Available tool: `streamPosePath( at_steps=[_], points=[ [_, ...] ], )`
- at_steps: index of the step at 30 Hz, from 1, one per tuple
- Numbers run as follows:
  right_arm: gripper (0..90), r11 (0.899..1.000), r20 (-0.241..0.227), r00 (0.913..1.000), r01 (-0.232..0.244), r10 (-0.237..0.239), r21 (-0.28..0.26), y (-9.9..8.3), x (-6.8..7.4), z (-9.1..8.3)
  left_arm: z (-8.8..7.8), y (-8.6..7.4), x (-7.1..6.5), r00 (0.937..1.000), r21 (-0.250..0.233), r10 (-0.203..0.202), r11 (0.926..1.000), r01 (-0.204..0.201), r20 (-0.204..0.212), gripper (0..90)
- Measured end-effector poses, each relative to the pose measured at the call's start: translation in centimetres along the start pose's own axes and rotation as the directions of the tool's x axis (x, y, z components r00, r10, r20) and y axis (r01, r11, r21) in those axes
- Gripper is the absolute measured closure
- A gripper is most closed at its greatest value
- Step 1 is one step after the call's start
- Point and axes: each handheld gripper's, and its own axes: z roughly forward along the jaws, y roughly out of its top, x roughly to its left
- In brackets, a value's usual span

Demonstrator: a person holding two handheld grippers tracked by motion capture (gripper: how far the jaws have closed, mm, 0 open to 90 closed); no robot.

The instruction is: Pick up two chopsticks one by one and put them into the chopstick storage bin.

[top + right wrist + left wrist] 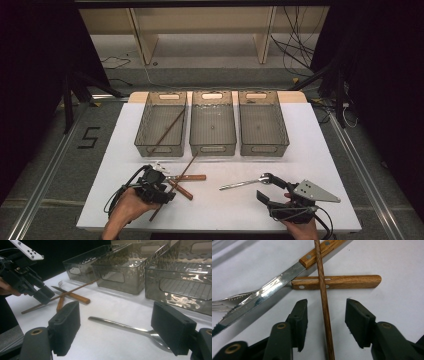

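A lab: black curtains [30, 60], loose cables [295, 40], a taped floor number 5 [89, 137].

Both grippers are black; the left gripper [325, 322] has brass-coloured screws behind ribbed jaw pads. The right gripper [267, 186] carries a grey drilled plate behind its jaws, cable trailing.

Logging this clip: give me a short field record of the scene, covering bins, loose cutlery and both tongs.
surface: white table
bins: three clear bins in a row; left bin holds one chopstick; the other two look empty
loose chopstick: wooden chopstick lying across a wooden-handled fork and knife
spoon: metal spoon on the table, right of the pile
left tongs: open, jaws either side of the loose chopstick, not closed on it
right tongs: open, jaws straddling the spoon, not gripping
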Motion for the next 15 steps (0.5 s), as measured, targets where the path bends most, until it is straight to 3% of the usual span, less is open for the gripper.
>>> streamPosePath(
  at_steps=[6, 15],
  points=[
    [24.1, 1.000, 0.000, 1.0000, 0.003, -0.003, 0.005, -0.01, 0.01, 0.01, 0.23, -0.10, 0.07, 0.9999, 0.008, 0.008, 0.9999, -0.008, 0.006, 62.4],
    [24.4, 1.000, 0.001, 1.0000, 0.003, -0.003, 0.003, -0.02, 0.03, 0.03, 0.95, -0.11, -0.41, 0.9986, 0.035, 0.041, 0.9986, -0.040, -0.034, 74.1]
  ],
)
